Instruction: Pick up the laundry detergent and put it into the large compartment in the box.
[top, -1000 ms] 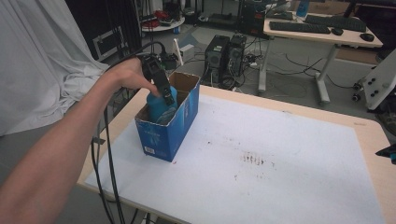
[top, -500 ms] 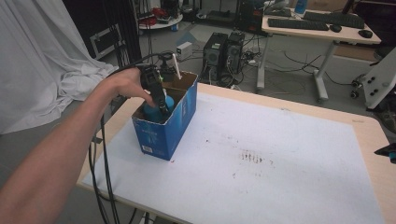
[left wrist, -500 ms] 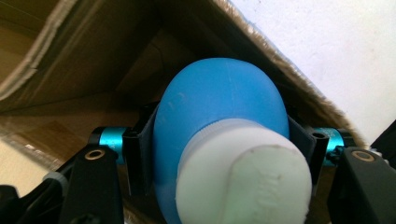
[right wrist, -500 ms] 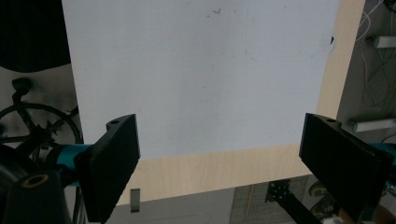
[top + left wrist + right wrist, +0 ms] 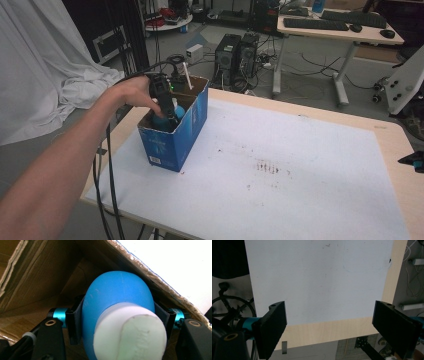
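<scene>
Blue bottle (image 5: 117, 300) clamped by left tongs (image 5: 120, 322) inside box (image 5: 187, 125).

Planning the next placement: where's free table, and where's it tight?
Free: the white table mat from the blue cardboard box across to the right wooden edge, marked by faint reddish stains. Crowded: inside the box, where the left gripper clamps a blue white-capped bottle beside a white stick.

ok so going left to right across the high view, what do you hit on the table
left hand → left gripper, shut on the blue bottle → blue cardboard box → red stain on the white mat → right gripper at the right edge
</scene>
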Demonstrator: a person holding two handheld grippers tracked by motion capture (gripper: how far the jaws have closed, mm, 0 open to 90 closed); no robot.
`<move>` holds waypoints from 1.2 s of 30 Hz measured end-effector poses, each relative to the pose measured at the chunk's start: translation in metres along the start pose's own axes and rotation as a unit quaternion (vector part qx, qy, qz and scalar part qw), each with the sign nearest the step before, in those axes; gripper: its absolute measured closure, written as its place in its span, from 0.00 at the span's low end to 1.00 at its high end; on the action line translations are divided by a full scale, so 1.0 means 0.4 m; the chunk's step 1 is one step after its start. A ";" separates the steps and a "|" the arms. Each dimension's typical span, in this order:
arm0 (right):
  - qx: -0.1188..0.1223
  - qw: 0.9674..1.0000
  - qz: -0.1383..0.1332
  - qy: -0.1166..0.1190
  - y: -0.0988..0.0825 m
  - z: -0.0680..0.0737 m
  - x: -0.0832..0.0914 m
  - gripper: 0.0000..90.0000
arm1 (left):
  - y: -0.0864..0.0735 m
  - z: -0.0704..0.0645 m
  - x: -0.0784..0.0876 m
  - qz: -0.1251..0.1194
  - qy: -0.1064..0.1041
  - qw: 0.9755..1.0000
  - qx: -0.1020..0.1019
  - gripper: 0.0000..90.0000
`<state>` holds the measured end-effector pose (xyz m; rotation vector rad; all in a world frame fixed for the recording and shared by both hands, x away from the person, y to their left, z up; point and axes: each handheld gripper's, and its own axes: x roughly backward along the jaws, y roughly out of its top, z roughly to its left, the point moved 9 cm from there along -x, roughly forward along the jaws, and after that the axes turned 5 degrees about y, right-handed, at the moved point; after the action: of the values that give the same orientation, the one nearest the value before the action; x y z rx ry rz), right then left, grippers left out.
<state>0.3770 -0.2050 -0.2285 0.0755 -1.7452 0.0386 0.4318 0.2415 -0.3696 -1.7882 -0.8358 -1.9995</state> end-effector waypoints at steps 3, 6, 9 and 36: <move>-0.001 1.000 -0.001 0.000 0.000 0.000 0.001 0.13 | 0.002 -0.002 -0.001 0.002 0.002 1.000 0.000 0.42; 0.000 1.000 0.000 0.001 0.000 0.001 0.000 0.13 | 0.002 -0.002 -0.001 0.003 0.002 1.000 0.000 0.42; -0.002 1.000 -0.001 0.001 0.000 0.001 0.001 0.13 | 0.001 -0.001 -0.001 0.003 0.003 1.000 0.001 0.42; 0.000 1.000 0.001 0.004 0.004 0.003 0.001 0.13 | -0.001 0.021 0.046 -0.011 0.012 1.000 0.018 0.31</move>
<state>0.3756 -0.2034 -0.2285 0.0729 -1.7370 0.0402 0.4353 0.2496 -0.3514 -1.7393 -0.8816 -2.0031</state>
